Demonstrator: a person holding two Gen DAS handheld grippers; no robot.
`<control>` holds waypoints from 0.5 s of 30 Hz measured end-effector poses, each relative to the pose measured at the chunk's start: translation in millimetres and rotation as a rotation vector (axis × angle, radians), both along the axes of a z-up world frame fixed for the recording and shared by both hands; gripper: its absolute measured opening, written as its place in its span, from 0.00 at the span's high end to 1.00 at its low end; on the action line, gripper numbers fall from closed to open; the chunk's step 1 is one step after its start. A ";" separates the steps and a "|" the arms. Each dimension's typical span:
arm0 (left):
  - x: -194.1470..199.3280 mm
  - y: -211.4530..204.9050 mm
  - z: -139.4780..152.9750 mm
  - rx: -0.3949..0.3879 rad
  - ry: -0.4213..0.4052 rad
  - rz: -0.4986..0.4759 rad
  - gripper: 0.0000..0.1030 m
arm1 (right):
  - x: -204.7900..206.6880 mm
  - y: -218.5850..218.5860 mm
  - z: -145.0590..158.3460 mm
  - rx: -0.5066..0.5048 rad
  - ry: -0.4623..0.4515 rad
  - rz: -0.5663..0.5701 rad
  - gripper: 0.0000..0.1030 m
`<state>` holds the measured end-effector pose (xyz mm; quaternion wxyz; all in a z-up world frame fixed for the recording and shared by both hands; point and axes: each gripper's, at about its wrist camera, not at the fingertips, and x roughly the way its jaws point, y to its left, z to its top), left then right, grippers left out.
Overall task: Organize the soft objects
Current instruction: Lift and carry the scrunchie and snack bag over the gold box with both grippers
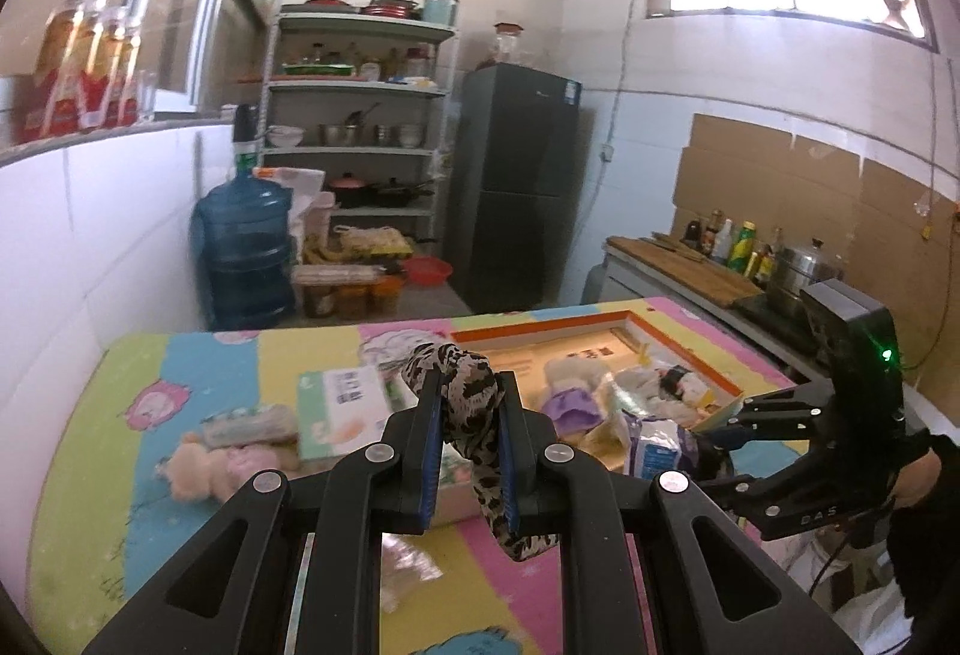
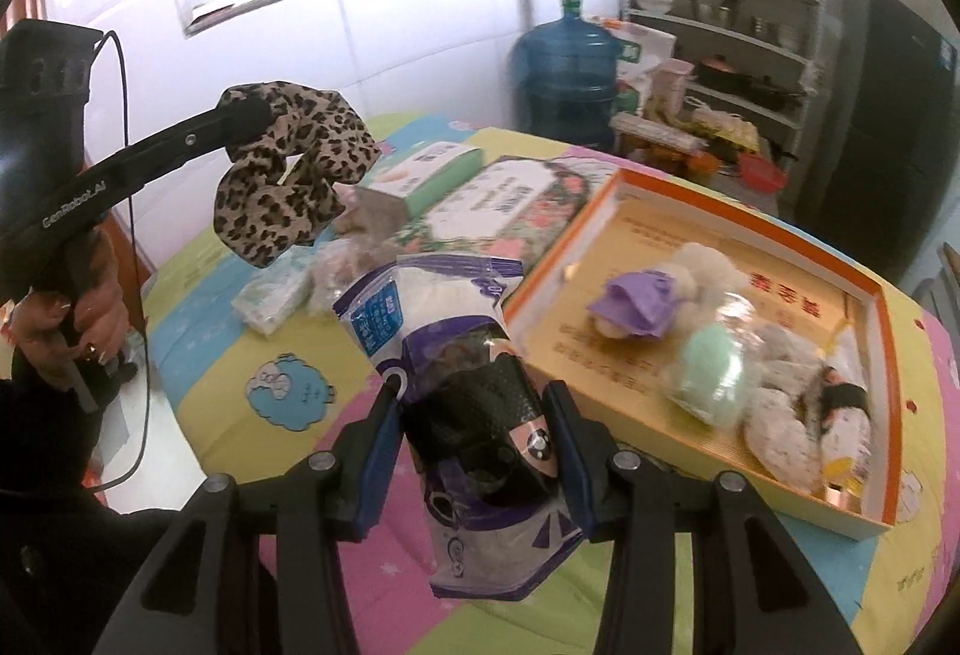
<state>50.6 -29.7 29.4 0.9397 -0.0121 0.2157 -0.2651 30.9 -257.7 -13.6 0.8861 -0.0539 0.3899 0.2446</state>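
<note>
Pastel foam mat [image 2: 198, 307] covers the table, kitchen shelves [image 1: 354, 114] behind.

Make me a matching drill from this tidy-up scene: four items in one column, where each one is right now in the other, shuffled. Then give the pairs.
Items
1. leopard-print scrunchie
2. purple and white pouch
3. mint green puff
4. blue water jug

Places
A. on the floor beyond the table
B. held up in the left gripper
C. inside the orange-rimmed box
D. between the fingers of the right gripper

Pairs: 1-B, 2-D, 3-C, 4-A
</note>
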 end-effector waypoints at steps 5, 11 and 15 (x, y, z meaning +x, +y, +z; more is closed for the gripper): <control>7.2 -25.4 4.4 -0.008 -0.001 -0.043 0.84 | 0.3 -22.4 0.8 0.016 -0.012 -0.055 0.54; 16.3 -56.2 7.2 -0.014 0.004 -0.079 0.84 | 3.0 -45.1 1.2 0.026 -0.027 -0.104 0.54; 24.2 -74.9 8.5 -0.017 0.017 -0.094 0.84 | 5.5 -61.2 2.8 0.029 -0.040 -0.138 0.54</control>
